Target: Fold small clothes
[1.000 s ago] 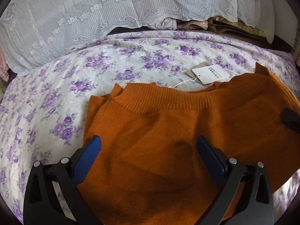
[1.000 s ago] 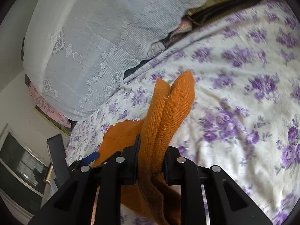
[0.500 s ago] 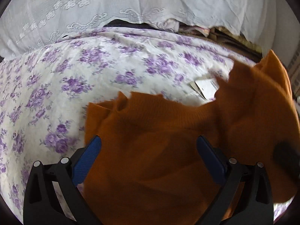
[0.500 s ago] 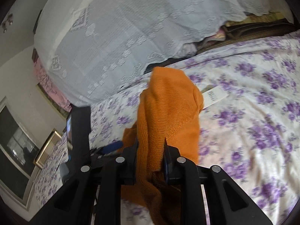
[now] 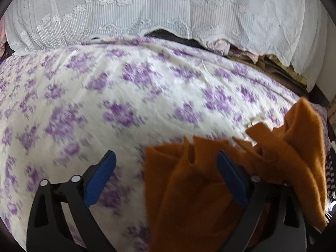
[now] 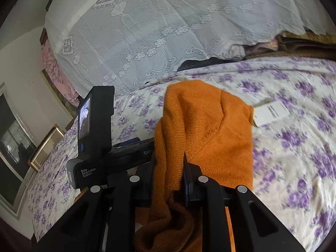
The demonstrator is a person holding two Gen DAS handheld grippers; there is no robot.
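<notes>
An orange knit sweater [image 5: 189,189] is bunched and lifted at the lower right of the left wrist view. My left gripper [image 5: 166,157] has its jaws wide and closing. The sweater's left edge lies between the blue pads [image 5: 100,174], which do not press on it. In the right wrist view my right gripper [image 6: 170,159] is shut on a thick fold of the sweater [image 6: 205,121], which humps up ahead of the fingers. A white paper tag [image 6: 273,113] hangs at its right edge. The left gripper's black body [image 6: 94,126] shows just left of the sweater.
The purple-flowered bedsheet [image 5: 126,94] spreads in front and to the left. A white lace cover [image 5: 168,10] over piled things closes off the far side. A gold picture frame [image 6: 46,145] and a window [image 6: 10,147] stand beyond the bed's left edge.
The right gripper has raised and swung the gripped fold, bunching the sweater. The left gripper has slid left off the sweater's middle, over bare sheet, and its jaws have narrowed slightly.
</notes>
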